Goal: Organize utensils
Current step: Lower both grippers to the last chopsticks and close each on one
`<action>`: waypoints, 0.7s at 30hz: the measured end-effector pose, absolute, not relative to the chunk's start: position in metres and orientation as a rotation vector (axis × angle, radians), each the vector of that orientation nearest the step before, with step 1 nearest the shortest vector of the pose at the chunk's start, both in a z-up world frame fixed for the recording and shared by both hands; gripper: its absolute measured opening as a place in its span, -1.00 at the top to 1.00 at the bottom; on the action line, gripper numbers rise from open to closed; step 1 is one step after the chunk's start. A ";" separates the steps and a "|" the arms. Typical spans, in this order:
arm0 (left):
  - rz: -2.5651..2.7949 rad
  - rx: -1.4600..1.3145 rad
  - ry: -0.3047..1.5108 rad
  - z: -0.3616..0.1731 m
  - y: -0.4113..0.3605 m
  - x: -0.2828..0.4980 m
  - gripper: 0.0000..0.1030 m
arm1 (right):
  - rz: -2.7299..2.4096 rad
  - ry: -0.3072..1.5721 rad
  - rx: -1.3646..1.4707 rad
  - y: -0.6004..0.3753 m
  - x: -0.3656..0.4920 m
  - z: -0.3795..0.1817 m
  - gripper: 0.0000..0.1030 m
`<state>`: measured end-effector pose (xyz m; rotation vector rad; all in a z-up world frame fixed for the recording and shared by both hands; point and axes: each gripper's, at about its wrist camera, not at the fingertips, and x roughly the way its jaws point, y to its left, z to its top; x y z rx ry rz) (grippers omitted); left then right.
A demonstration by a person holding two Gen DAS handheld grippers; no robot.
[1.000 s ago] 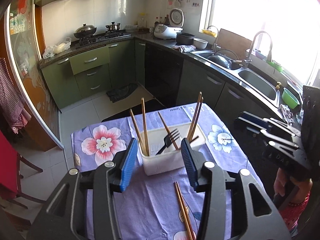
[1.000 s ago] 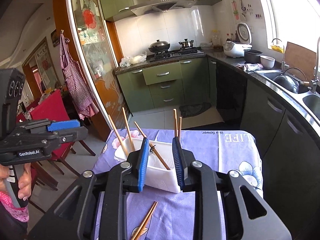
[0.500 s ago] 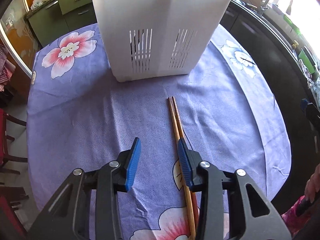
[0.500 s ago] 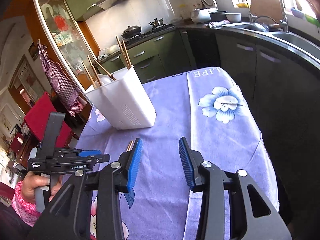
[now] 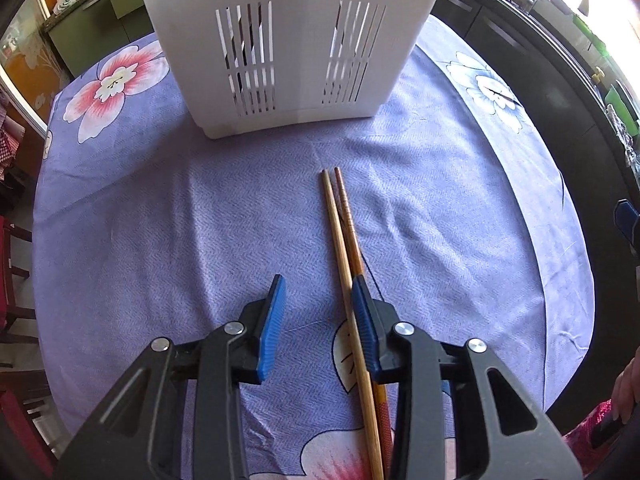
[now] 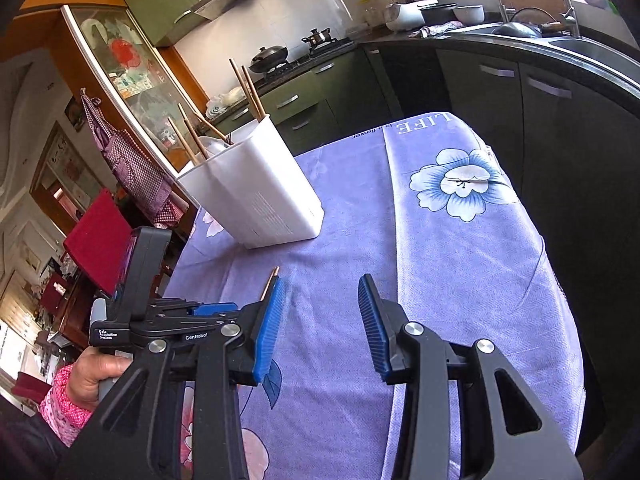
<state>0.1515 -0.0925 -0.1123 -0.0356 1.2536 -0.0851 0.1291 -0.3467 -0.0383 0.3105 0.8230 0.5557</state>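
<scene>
Two wooden chopsticks (image 5: 341,236) lie side by side on the purple flowered tablecloth (image 5: 160,220), pointing toward the white slotted utensil holder (image 5: 288,40). My left gripper (image 5: 318,308) is open and low over the cloth; the chopsticks run just inside its right finger (image 5: 362,312). In the right wrist view the holder (image 6: 256,192) stands with several chopsticks (image 6: 246,88) upright in it. My right gripper (image 6: 320,316) is open and empty above the cloth, right of the left gripper's body (image 6: 160,320). A chopstick tip (image 6: 272,276) shows by its left finger.
The table's right edge (image 6: 552,280) drops toward dark kitchen cabinets (image 6: 540,92). A red chair (image 6: 100,236) stands at the left of the table. A counter with stove and sink runs along the back.
My left gripper has dropped from high above the holder to low over the cloth by the two chopsticks. My right gripper has swung down and right over the table.
</scene>
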 end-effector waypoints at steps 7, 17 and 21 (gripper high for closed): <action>-0.066 0.008 1.256 -0.116 -0.104 0.158 0.36 | 0.557 0.822 0.308 -0.342 0.127 -0.035 0.24; -0.027 0.026 1.258 -0.120 -0.087 0.153 0.85 | 0.562 0.865 0.231 -0.315 0.131 -0.043 0.14; -0.002 -0.016 1.256 -0.121 -0.065 0.148 0.85 | 0.578 0.932 0.131 -0.278 0.140 -0.055 0.07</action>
